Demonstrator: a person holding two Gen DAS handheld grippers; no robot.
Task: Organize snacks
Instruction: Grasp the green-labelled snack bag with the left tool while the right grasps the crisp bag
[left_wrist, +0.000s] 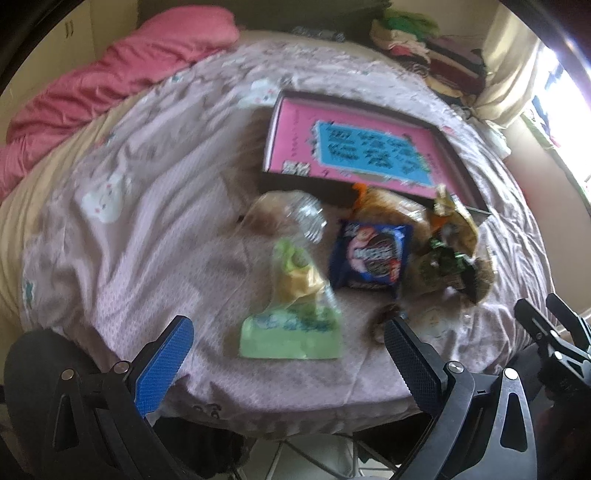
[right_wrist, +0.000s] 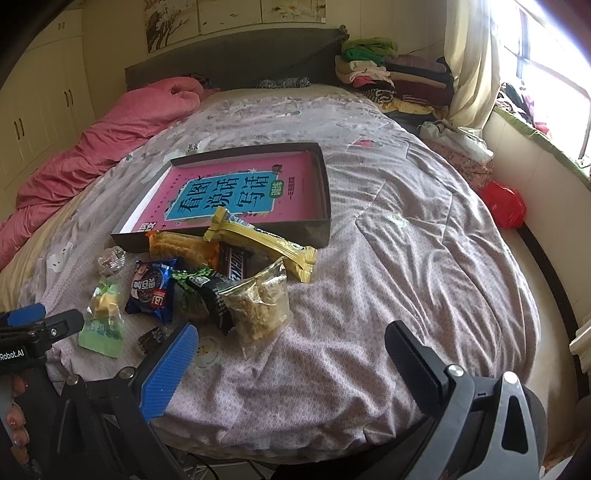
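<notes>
Snacks lie in a loose heap on the quilt (right_wrist: 388, 258) near the foot of the bed, just in front of a shallow dark box (right_wrist: 321, 192) that holds a pink book (right_wrist: 240, 192). I count about nine pieces: a long yellow pack (right_wrist: 266, 240) leaning over the box's near wall, an orange bag (right_wrist: 173, 245) beside it, a dark bar (right_wrist: 232, 260), a green pack (right_wrist: 195, 277), a black pack (right_wrist: 214, 299), a clear bag of crumbly bits (right_wrist: 262, 302), a blue cookie pack (right_wrist: 153, 290), a clear bag with green print (right_wrist: 103, 317) and a small clear wrapper (right_wrist: 110, 260). A tiny dark sweet (right_wrist: 151, 338) sits apart, nearest the bed's edge.

The right half of the quilt is bare as far as the curtain (right_wrist: 469, 62), and one red bag (right_wrist: 504, 203) rests past that side. A pink duvet (right_wrist: 92, 147) fills the far left.

The left gripper (left_wrist: 288, 338) hangs at the bed's near edge with its jaws wide apart, the green-print bag between them but untouched. The right gripper (right_wrist: 291, 345) hangs off the same edge, jaws also spread, holding nothing, with the clear crumbly bag just beyond its blue pad. The left wrist view is blurred.
</notes>
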